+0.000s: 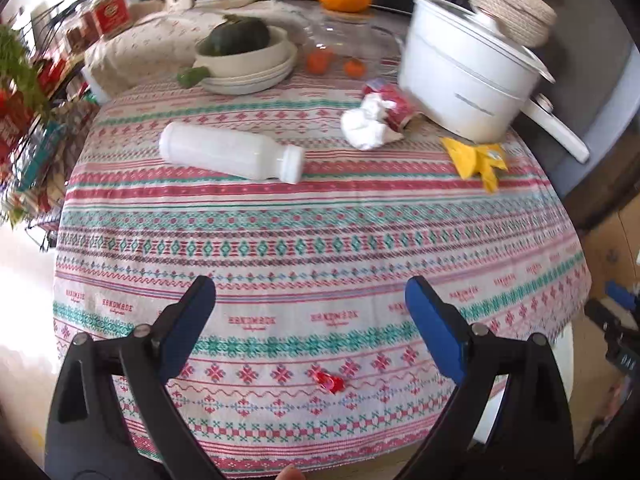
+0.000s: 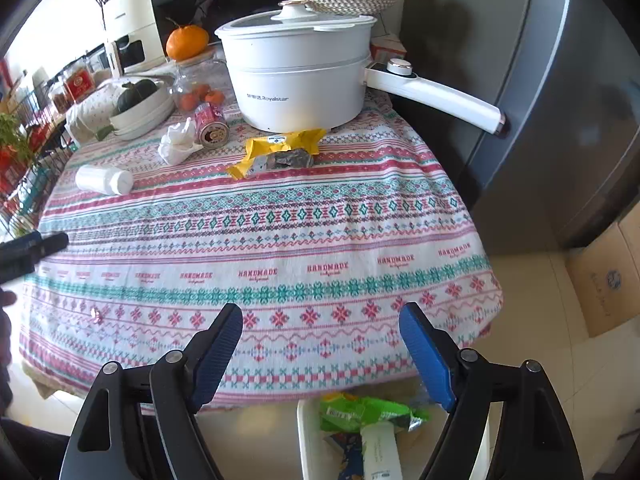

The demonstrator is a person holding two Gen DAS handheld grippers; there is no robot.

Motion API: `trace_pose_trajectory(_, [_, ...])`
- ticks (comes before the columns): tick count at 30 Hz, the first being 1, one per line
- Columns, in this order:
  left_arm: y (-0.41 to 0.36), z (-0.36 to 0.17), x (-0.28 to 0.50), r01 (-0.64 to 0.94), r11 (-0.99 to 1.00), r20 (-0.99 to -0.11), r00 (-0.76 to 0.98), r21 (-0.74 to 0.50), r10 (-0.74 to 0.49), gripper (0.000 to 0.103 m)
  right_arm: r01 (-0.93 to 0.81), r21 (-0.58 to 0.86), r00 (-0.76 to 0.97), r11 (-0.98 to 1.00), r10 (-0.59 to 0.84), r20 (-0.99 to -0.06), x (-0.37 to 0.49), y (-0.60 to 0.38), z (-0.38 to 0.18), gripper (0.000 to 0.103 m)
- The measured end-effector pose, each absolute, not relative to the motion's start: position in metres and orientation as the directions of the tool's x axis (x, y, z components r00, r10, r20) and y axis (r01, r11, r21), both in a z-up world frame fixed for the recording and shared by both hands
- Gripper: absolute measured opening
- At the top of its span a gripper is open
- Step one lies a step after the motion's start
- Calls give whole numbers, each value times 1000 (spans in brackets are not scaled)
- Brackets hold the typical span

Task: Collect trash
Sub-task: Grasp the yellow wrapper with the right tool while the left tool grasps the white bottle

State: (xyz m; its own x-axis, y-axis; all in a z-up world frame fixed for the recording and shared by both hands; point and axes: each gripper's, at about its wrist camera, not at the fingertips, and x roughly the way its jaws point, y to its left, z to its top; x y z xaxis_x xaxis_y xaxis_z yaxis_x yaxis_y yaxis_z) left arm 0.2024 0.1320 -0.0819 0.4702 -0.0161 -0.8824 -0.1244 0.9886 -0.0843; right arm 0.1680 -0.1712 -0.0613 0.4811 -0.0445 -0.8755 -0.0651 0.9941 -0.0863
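Note:
On the patterned tablecloth (image 1: 304, 240) lie a white plastic bottle (image 1: 230, 152) on its side, a crumpled white tissue (image 1: 366, 124), a red can (image 1: 394, 102) on its side, a yellow wrapper (image 1: 478, 158) and a small red wrapper (image 1: 330, 380). My left gripper (image 1: 310, 300) hangs open over the near part of the table, empty, the red wrapper just below it. My right gripper (image 2: 320, 324) is open and empty above the table's front edge. In the right wrist view the bottle (image 2: 104, 179), tissue (image 2: 176, 142), can (image 2: 212, 124) and yellow wrapper (image 2: 280, 152) lie further back.
A white bin (image 2: 310, 440) below the table edge holds a green packet (image 2: 364, 410) and a white bottle (image 2: 380, 448). A white electric pot (image 2: 296, 76) with a long handle, stacked bowls with a squash (image 1: 240, 50), oranges and a glass jar stand at the back. A fridge (image 2: 560, 100) is right.

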Motion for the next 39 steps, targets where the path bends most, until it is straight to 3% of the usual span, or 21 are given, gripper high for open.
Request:
trace_pose_trajectory(6, [183, -104, 249, -314, 945, -903, 426, -93, 52, 96, -89, -98, 466, 991, -45, -884, 200, -155, -74, 82])
trace_pose_trajectory(13, [216, -119, 297, -462, 869, -897, 439, -177, 50, 96, -59, -63, 448, 996, -30, -894, 232, -148, -88, 82])
trace_pose_trajectory(18, [224, -131, 326, -545, 830, -902, 409, -118, 140, 96, -50, -76, 446, 996, -46, -894, 250, -146, -97, 82])
trace_pose_trajectory(23, [225, -144, 348, -574, 814, -916, 371, -95, 155, 95, -13, -58, 467, 998, -45, -883, 264, -148, -99, 82])
trace_pose_trajectory(25, [226, -151, 353, -582, 808, -926, 349, -92, 146, 87, 8, -41, 476, 999, -40, -878, 271, -149, -99, 82])
trace_pose_trajectory(29, [222, -156, 358, -546, 832, -928, 353, -97, 124, 76, 58, 18, 490, 998, -13, -872, 285, -152, -100, 82])
trace_pose_trajectory(34, [199, -153, 354, -377, 923, -919, 385, -77, 80, 64, 96, 99, 507, 990, 36, -861, 303, -153, -106, 82])
trace_pose_trajectory(39, [183, -148, 340, -233, 966, -917, 398, -111, -9, 58, 132, 173, 543, 976, 75, -837, 319, -153, -120, 82])
